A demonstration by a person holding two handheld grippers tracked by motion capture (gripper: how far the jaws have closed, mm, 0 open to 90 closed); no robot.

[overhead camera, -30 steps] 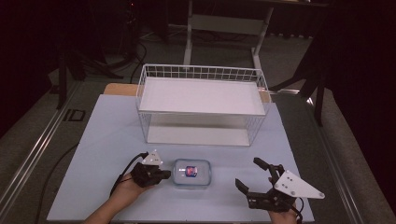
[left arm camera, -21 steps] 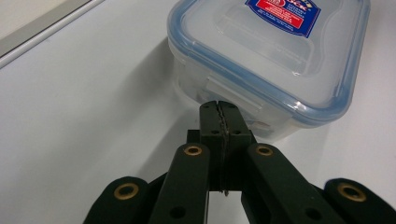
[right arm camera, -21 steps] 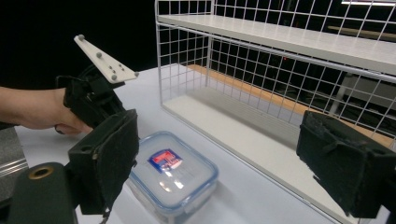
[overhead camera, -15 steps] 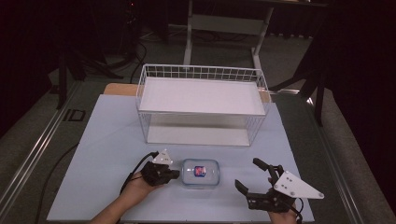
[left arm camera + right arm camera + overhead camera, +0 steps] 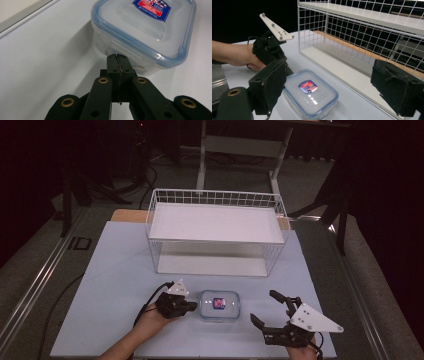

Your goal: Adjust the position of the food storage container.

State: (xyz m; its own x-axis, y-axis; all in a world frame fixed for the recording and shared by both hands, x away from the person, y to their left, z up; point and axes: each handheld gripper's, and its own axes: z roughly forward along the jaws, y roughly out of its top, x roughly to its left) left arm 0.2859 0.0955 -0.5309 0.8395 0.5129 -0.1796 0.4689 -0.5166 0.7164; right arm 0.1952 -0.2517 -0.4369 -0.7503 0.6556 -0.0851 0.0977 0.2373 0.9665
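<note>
A clear rectangular plastic container with a blue-rimmed lid (image 5: 219, 305) sits at the white table's (image 5: 100, 285) six o'clock edge. The clenched left gripper (image 5: 117, 58) noses its side latch; the right gripper (image 5: 274, 309) gapes empty. Likely light, rigid, slick: grasp across its walls.

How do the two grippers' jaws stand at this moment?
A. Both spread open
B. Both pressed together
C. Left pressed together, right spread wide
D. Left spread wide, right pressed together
C. In the left gripper view the left gripper has its jaws closed flat against each other right at the side of the lidded container, with nothing seen between them, while the right gripper shows its jaws far apart in the high view.
</note>
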